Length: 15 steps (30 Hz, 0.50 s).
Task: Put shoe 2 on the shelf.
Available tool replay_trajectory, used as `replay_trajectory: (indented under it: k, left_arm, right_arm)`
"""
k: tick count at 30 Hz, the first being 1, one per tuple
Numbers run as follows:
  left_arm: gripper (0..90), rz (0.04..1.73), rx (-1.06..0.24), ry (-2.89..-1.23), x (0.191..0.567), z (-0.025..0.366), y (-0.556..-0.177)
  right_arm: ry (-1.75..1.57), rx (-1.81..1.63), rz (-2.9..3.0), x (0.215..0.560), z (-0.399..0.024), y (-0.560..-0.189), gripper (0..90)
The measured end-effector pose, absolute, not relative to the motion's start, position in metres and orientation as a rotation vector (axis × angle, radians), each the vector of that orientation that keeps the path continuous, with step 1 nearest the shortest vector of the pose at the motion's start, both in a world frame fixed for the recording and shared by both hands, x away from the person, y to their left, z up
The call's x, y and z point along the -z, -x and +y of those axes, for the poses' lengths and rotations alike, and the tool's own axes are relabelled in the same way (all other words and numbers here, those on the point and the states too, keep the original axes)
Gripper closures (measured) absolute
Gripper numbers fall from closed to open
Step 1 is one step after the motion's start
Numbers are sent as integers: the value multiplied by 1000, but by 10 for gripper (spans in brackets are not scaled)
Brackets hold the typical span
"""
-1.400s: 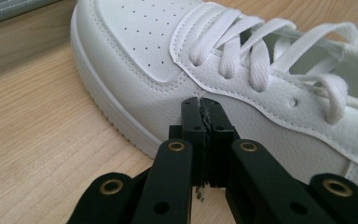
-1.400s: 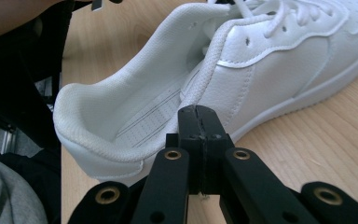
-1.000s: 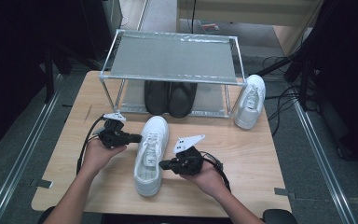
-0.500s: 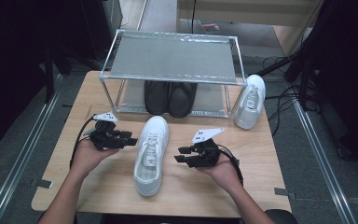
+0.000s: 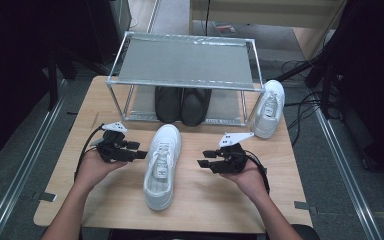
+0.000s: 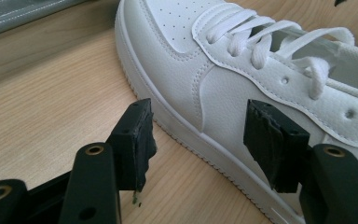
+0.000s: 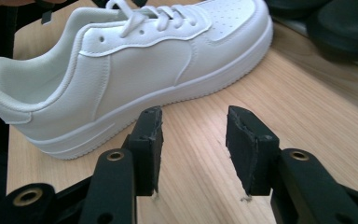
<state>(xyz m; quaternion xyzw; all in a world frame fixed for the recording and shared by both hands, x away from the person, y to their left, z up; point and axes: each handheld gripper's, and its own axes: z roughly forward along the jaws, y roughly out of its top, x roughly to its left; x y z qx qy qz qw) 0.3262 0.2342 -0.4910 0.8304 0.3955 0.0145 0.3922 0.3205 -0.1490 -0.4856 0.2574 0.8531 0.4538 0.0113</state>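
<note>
On our wooden table (image 5: 105, 197) the metal rack (image 5: 185, 62) shelters black shoes (image 5: 182, 105); a second white sneaker (image 5: 269, 107) leans beside it. The white sneaker (image 5: 162, 165) lies between our grippers. Since a second ago, left gripper (image 5: 141, 155) and right gripper (image 5: 201, 163) have backed off, jaws just opening, empty.

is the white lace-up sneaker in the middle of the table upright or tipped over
Upright: the white lace-up sneaker rests flat on its sole on the wooden table, laces up.
</note>
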Motion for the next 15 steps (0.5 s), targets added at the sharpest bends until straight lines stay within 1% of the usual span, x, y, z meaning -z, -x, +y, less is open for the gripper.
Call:
replay_trajectory:
  k: [15]
  left_arm:
    - [411,985,-61,-2112,490,236,-325]
  right_arm:
    - [-876,-1409,2586,481,-181,-332,580]
